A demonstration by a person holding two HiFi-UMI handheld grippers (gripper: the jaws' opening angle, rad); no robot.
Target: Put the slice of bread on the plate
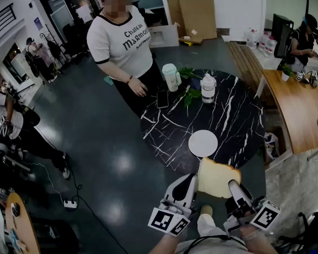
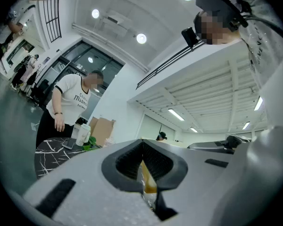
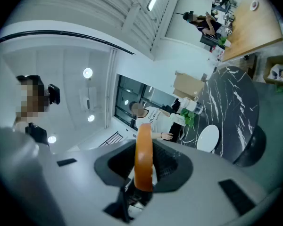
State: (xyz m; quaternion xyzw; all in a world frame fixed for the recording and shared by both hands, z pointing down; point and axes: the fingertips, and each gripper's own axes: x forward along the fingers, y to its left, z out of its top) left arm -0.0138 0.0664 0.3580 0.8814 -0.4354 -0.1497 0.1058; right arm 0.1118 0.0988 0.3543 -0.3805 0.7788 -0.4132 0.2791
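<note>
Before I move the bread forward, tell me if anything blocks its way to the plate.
Nothing visible does. The slice of bread hangs just short of the plate; the cup, jar and leaves stand beyond it.

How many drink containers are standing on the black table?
2: a pale green cup at the far edge, and a white bottle just right of it, beside the leaves. None seems hidden.
</note>
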